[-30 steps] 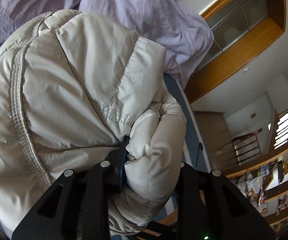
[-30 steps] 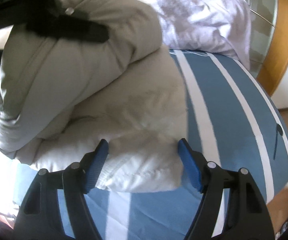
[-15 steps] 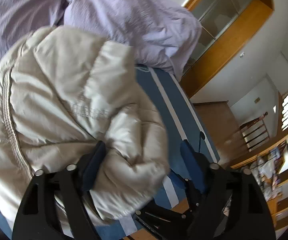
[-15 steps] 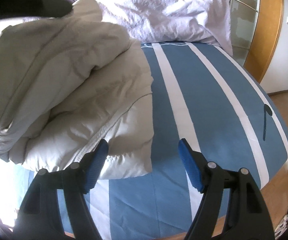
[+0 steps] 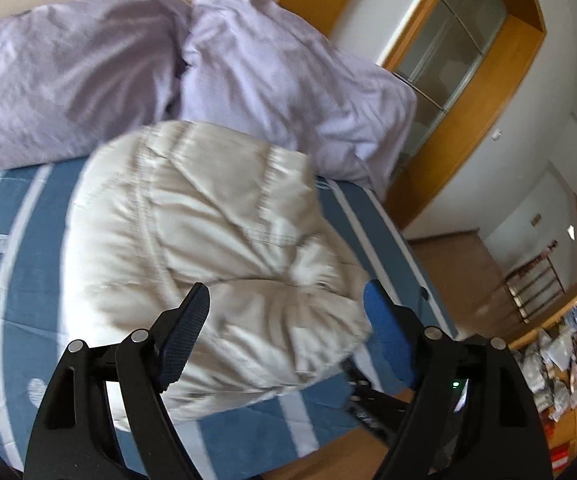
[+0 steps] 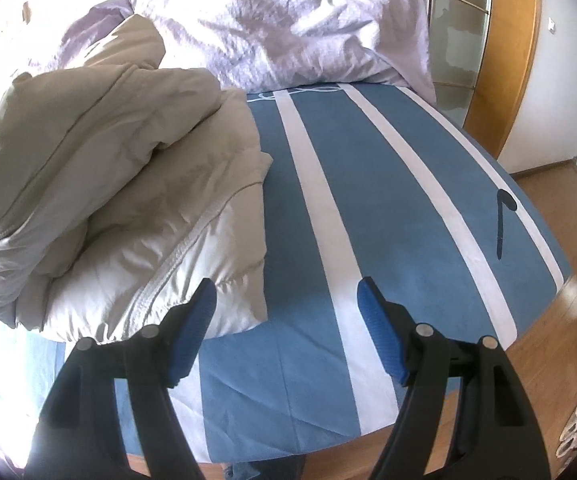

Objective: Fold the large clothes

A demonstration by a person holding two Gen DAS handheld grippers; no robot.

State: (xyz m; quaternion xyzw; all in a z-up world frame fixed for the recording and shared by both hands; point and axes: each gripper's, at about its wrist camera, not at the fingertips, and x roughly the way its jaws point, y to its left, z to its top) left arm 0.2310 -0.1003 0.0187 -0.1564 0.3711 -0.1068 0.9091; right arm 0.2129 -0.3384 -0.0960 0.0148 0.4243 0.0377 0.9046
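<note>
The folded beige puffer jacket [image 5: 216, 248] lies bunched on the blue-and-white striped bed [image 6: 388, 184], just in front of the lilac pillows [image 5: 280, 80]. The left tool [image 5: 286, 312] stands wide apart above the jacket, gripping nothing. The right tool [image 6: 286, 312] stands equally wide over bare bedcover, empty, beside the jacket's edge.

Left tool [image 5: 286, 308] off jacket [image 5: 216, 248]

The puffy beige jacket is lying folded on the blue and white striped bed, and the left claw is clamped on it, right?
Not quite. The left claw is open, its pads clear of the puffy beige jacket, as the left wrist view shows. The jacket does lie folded on the striped bed.
</note>
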